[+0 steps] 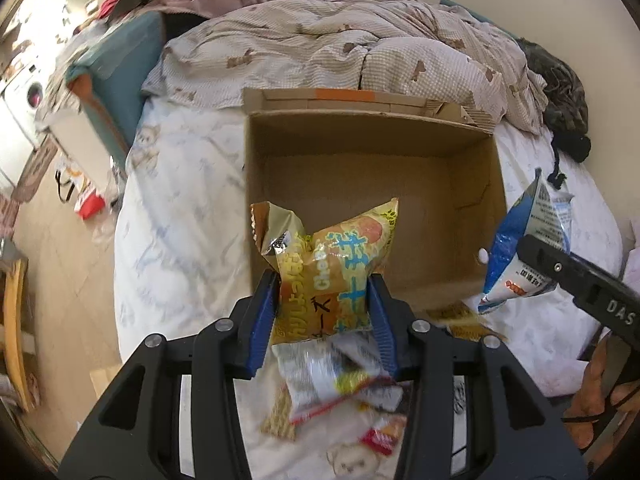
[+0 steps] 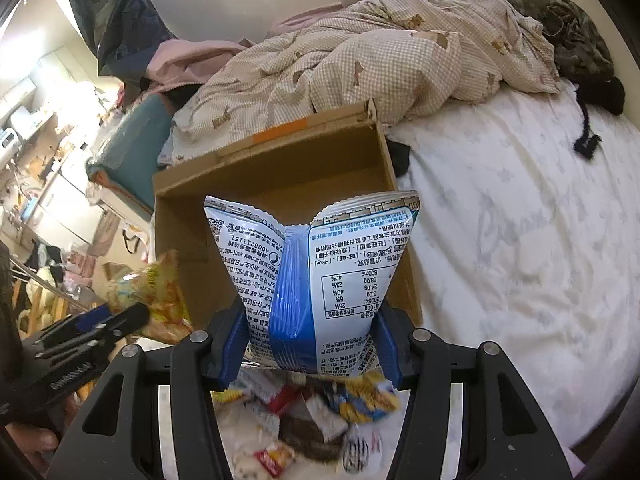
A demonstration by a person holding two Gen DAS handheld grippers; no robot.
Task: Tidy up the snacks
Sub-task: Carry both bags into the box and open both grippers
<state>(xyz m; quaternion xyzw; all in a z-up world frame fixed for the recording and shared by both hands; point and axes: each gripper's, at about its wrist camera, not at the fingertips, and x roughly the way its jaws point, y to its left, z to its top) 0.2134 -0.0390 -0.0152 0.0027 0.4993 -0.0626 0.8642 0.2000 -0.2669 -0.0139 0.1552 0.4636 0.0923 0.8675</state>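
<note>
Here bed sheet (image 2: 520, 240) | open cardboard box (image 1: 360, 168) | crumpled quilt (image 1: 320, 48)

On the yellow bag (image 1: 328, 272) low in the middle of my left view I read "Cheese", upside down, among East Asian characters I can't make out. The black gripper arm (image 1: 600, 300) at the right edge of that view shows "DAS". In my right view the blue-white bag (image 2: 316, 280) carries an upside-down nutrition table with "600mg", "40%", "25%", and the number "4008211151" at its upper left.
</note>
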